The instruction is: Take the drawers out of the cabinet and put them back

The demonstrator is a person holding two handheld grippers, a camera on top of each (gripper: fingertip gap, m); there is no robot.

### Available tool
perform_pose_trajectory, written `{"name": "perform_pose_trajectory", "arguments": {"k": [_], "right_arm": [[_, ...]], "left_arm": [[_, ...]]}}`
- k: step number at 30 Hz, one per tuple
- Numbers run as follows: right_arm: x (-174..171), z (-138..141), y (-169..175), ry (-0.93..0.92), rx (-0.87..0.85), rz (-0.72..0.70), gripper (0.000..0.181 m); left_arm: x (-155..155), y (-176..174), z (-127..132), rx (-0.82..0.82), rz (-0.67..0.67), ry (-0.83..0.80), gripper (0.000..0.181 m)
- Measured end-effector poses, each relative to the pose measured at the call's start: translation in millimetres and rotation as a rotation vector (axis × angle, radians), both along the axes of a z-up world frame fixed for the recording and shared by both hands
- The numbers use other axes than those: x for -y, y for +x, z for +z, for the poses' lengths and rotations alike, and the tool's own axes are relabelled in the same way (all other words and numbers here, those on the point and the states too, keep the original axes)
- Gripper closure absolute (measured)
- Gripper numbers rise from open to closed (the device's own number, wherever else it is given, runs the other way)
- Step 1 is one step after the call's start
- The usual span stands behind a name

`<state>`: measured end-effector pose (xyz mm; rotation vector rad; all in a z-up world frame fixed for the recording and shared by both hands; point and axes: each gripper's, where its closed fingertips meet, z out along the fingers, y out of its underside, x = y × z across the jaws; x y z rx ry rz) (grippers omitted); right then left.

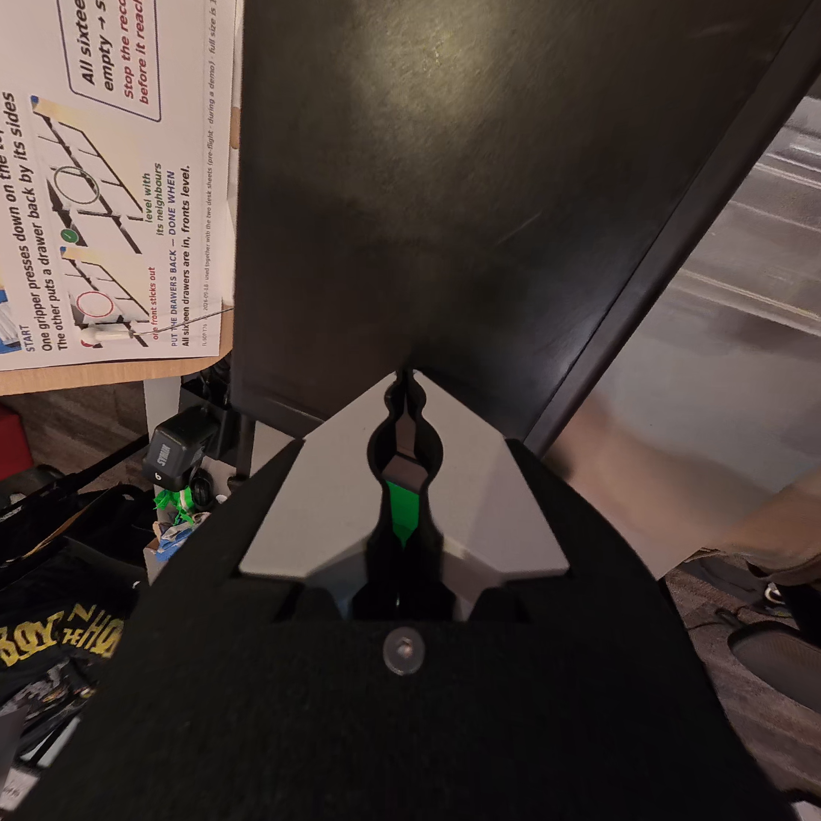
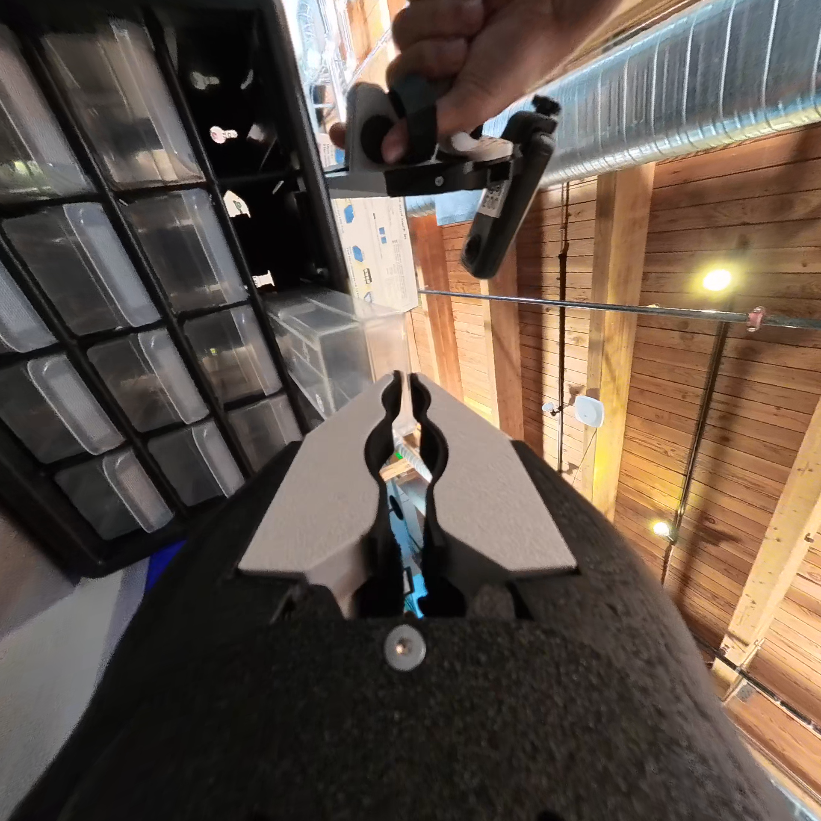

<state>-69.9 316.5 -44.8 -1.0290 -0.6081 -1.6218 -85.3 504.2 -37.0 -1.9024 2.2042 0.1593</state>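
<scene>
The black cabinet (image 2: 222,284) fills the left of the right wrist view, with clear drawers (image 2: 133,377) in most slots and several empty dark slots (image 2: 249,146). One clear drawer (image 2: 328,351) sticks out of its slot. My right gripper (image 2: 402,377) is shut on this drawer's thin wall at its outer end. My left gripper (image 1: 405,377) is shut and empty, its tips pressed against the cabinet's black outer panel (image 1: 444,200). It also shows in the right wrist view (image 2: 355,177), held by a hand (image 2: 462,57) at the cabinet's edge.
A printed instruction sheet (image 1: 111,186) on cardboard lies left of the cabinet. Dark clutter and a black plug (image 1: 177,448) sit below it. A blurred clear shape (image 1: 693,320) lies right of the panel. Wooden walls (image 2: 666,400), a metal duct (image 2: 666,80) and a thin rod (image 2: 577,306) lie beyond.
</scene>
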Motion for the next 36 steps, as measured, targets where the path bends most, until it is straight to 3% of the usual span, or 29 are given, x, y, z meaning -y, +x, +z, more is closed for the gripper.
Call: {"name": "perform_pose_trajectory", "arguments": {"k": [7, 12, 16, 23, 25, 29, 32, 36], "right_arm": [[27.7, 7.8, -14.0, 0.026, 0.03, 0.001, 0.179], [30.1, 4.3, -12.6, -0.016, 0.0, -0.013, 0.179], [24.7, 5.7, -20.1, -0.015, 0.071, 0.005, 0.179], [31.2, 35.8, -26.9, -0.031, 0.048, 0.027, 0.18], [32.0, 27.9, -29.5, -0.074, 0.018, 0.089, 0.18], [31.2, -17.2, -60.0, -0.279, -0.028, 0.366, 0.18], [19.0, -22.7, -75.7, -0.377, -0.06, 0.522, 0.18], [31.4, -41.5, -91.7, -0.555, 0.068, 0.609, 0.18]], "left_arm": [[0.3, 0.1, 0.2, 0.041, 0.019, -0.052, 0.181], [0.5, 0.0, 0.2, 0.042, 0.015, -0.045, 0.181], [0.4, 0.2, 0.2, 0.043, 0.009, -0.037, 0.181], [0.4, 0.2, 0.3, 0.06, 0.012, -0.059, 0.181], [0.5, 0.1, 0.2, 0.066, 0.014, -0.062, 0.181], [0.4, 0.1, 0.2, 0.06, 0.011, -0.058, 0.181], [0.3, 0.2, 0.1, 0.032, 0.003, -0.044, 0.181], [-0.1, 0.2, 0.1, 0.001, -0.005, -0.001, 0.181]]}}
